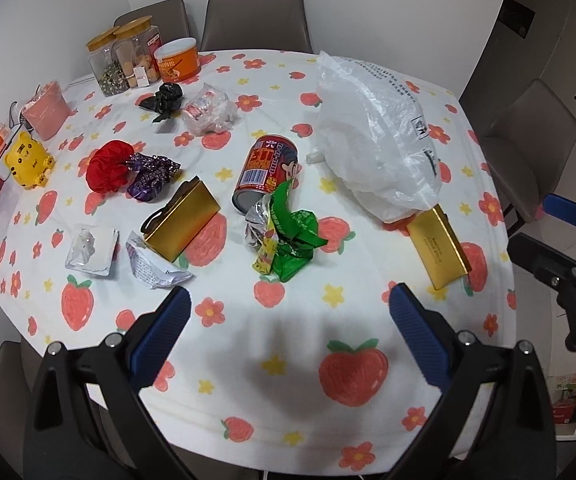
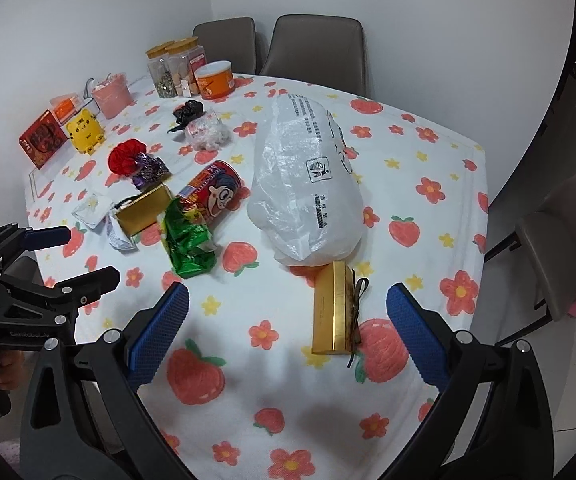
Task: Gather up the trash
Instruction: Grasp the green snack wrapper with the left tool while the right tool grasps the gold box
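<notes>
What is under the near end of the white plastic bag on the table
The far end of a gold box slips under the white plastic bag, with something orange-red showing at the bag's edge. Whatever fills the bag is hidden by the plastic.

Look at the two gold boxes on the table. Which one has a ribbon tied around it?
The gold box lying beside the white plastic bag; a dark ribbon wraps it. The other gold box, left of the red can, shows none.

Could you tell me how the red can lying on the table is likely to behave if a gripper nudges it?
The red can lies on its side, so it would probably roll rather than slide. Its open end suggests it is empty, so likely light. The green wrapper touching its mouth may check it slightly.
</notes>
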A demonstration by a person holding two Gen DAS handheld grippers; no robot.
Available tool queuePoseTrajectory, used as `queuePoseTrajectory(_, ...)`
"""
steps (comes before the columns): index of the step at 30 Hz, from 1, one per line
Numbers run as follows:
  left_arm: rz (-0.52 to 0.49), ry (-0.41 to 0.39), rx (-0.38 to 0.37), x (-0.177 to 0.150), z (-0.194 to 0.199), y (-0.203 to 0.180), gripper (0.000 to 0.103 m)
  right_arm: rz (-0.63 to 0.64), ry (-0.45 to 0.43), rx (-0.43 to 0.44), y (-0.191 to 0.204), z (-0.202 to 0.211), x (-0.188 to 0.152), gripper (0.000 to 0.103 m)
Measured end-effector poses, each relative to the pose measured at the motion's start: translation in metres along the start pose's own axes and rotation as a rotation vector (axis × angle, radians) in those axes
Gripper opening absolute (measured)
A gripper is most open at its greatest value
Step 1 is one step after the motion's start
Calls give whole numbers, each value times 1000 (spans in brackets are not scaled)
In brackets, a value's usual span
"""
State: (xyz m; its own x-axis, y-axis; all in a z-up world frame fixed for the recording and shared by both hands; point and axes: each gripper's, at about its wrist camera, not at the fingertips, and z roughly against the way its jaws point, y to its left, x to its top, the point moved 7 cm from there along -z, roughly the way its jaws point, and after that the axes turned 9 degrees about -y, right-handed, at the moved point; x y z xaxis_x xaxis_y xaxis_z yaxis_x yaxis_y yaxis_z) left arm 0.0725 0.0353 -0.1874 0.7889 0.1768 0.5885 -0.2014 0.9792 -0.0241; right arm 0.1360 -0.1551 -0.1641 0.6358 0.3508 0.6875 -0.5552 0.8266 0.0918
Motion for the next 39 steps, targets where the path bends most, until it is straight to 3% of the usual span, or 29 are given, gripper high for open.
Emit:
queuePoseTrajectory(7, 15, -19, 18, -9, -73, 7, 99, 19, 58, -40, -26, -75, -30, 91)
queuePoseTrajectory(13, 1, -37, 23, -14, -114, 6, 99, 42, 109, -68, -41, -116, -56, 88)
queuePoseTrajectory(18, -53, -45, 32, -24, -136, -1, 97, 53, 180, -59, -41, -136, -78, 61)
queuePoseTrajectory(20, -65, -47, 28, -27, -142, -2, 91, 45, 167, -56, -39, -137, -81, 57)
queuePoseTrajectory(21, -69, -42, 20, -30, -146, -3, 70, 42, 165, -51, -38, -137, -81, 51)
queuePoseTrajectory(24, -66, -62, -4, -27, -147, -5, 57, 48, 162, -39, -32, -137, -80, 47)
queuePoseTrajectory(27, -67, -59, -18, -25, -148, -9, 52, 51, 158, -4, -23, -136, -81, 46)
queuePoseTrajectory(39, -116, -87, -54, -40, -98, -26, 51, 54, 135, 36, -7, -110, -78, 46)
